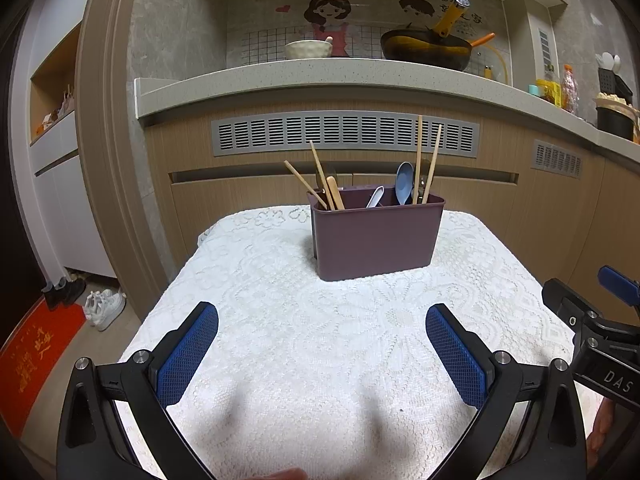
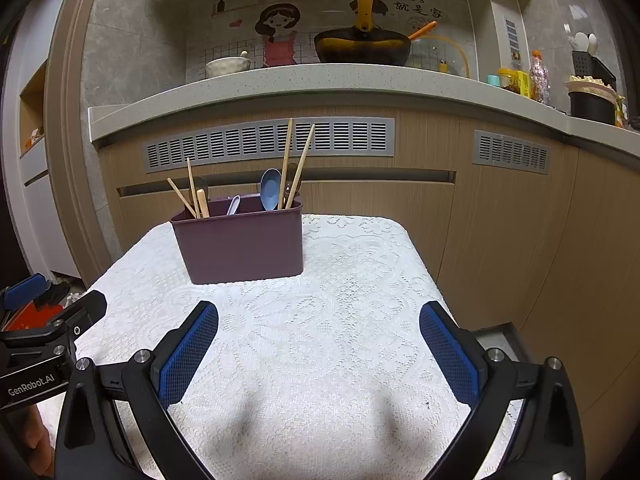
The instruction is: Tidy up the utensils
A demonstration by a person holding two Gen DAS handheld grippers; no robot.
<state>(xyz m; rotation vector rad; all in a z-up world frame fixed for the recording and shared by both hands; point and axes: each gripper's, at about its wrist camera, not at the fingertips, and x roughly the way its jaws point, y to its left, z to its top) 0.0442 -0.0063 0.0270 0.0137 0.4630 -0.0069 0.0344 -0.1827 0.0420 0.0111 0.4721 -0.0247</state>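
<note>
From your left wrist camera, the left gripper [image 1: 322, 354] hangs low over the white lace-covered surface [image 1: 280, 280] with its jaws spread wide and nothing between them. The purple holder [image 1: 378, 236] stands upright at about 12 o'clock, slightly toward 1, well apart from your fingertips. In it, wooden chopsticks [image 1: 320, 178] lean out at its 10 o'clock corner, a second pair of chopsticks [image 1: 426, 160] stands tall at the 2 o'clock end, and a blue spoon [image 1: 405, 182] and a white spoon [image 1: 375, 197] sit between. The other gripper's frame shows at 3 o'clock.

From your right wrist camera, the right gripper [image 2: 319, 354] is posed the same way: level, aimed forward, jaws wide and empty. The holder [image 2: 240, 240] sits at 11 o'clock on the cloth [image 2: 340, 300], with the chopsticks [image 2: 296, 164] and the blue spoon [image 2: 270, 190] rising above its rim.

Expect the chopsticks to be light, stiff and thin, likely to roll or pivot between the pads; pinch them on the shaft above the rim. The spoons look smooth and may slip, so take the bowl or neck squarely. The holder itself seems light enough to tip if you drag sideways.
</note>
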